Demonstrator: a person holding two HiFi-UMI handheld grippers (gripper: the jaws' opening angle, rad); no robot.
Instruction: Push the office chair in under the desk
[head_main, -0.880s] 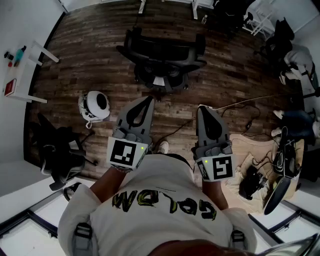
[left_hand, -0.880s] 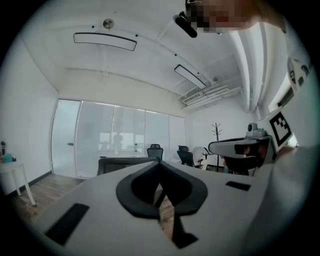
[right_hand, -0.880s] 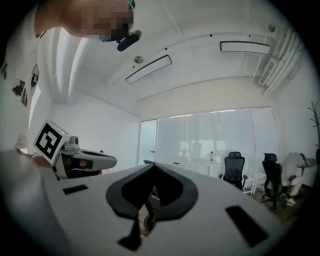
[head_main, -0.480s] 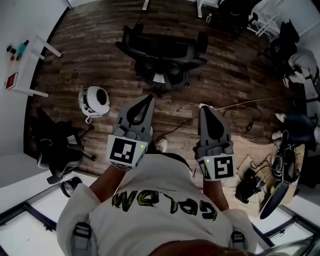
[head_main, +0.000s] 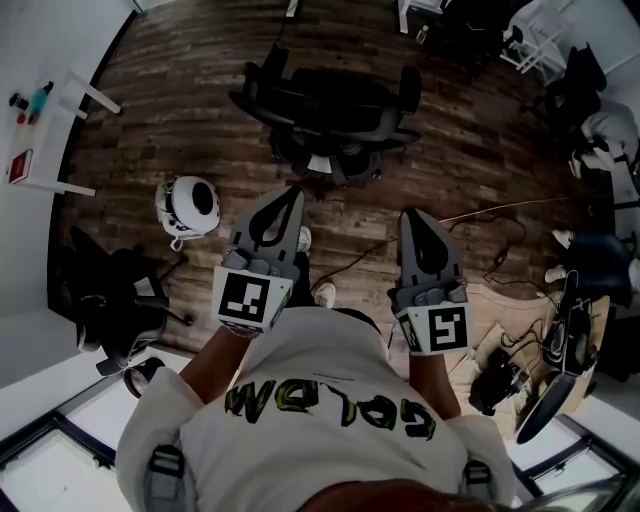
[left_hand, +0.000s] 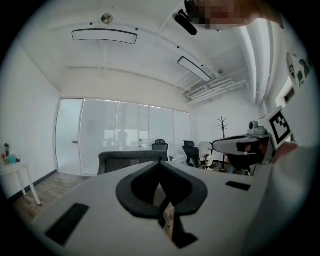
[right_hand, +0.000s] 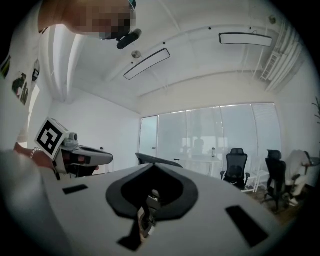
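A black office chair (head_main: 330, 110) stands on the wooden floor ahead of me, its backrest turned toward me. Both grippers are held side by side at chest height and point at it from a short way off, touching nothing. The left gripper (head_main: 288, 196) is shut and empty; its own view (left_hand: 161, 163) shows the chair's backrest (left_hand: 127, 159) just beyond the tips. The right gripper (head_main: 413, 216) is also shut and empty, and the backrest's top edge (right_hand: 157, 161) shows past its tips (right_hand: 152, 166). No desk near the chair shows in the head view.
At the left wall stands a white side table (head_main: 60, 165). A white round device (head_main: 190, 207) and a second black chair (head_main: 115, 305) sit to my left. Cables (head_main: 480, 215) and dark gear (head_main: 555, 350) lie on the right. More chairs (head_main: 570, 70) stand at the far right.
Both grippers have edged slightly forward toward the chair, and the view has shifted a little with my step. Their jaws stay shut.
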